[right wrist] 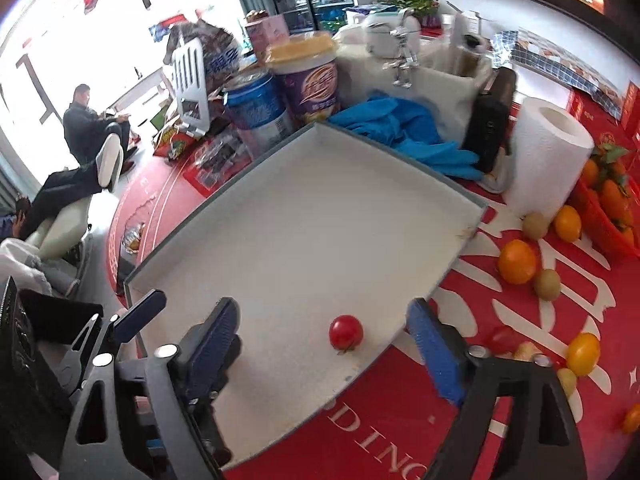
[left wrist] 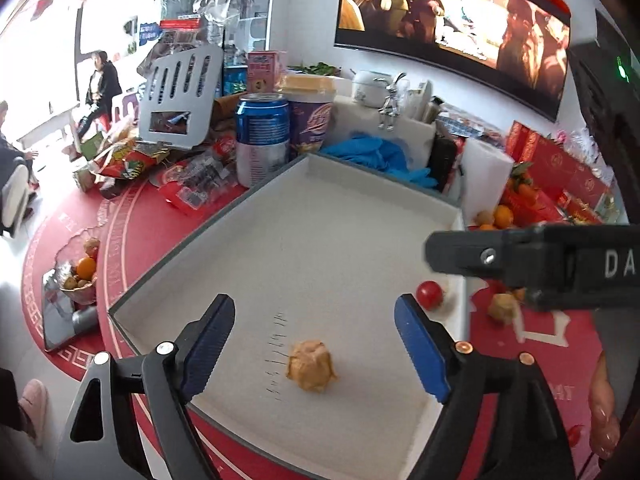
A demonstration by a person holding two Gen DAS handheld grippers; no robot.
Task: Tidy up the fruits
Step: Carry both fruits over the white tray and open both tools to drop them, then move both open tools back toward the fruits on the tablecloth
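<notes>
**Two light fruits in the tray, both grippers empty**

Left wrist: the left gripper (left wrist: 316,344) gapes wide, empty, over a papery husked fruit (left wrist: 311,365) in the white tray (left wrist: 320,240); probably light and crushable, so grasp its sides.

Right wrist: the right gripper (right wrist: 326,344), open and empty, frames a smooth cherry tomato (right wrist: 346,332) near the tray's right edge; likely slippery, so squeeze gently.

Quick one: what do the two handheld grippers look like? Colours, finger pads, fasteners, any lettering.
Both match: black plastic frames with triangular cut-outs, blue ribbed finger pads. The left gripper has silver fasteners on one side and copper-coloured ones on the other; the right gripper shows silver ones. Seen from the left camera, the right gripper's black body carries white lettering "DA", cut off at the edge. No cables visible.
</notes>
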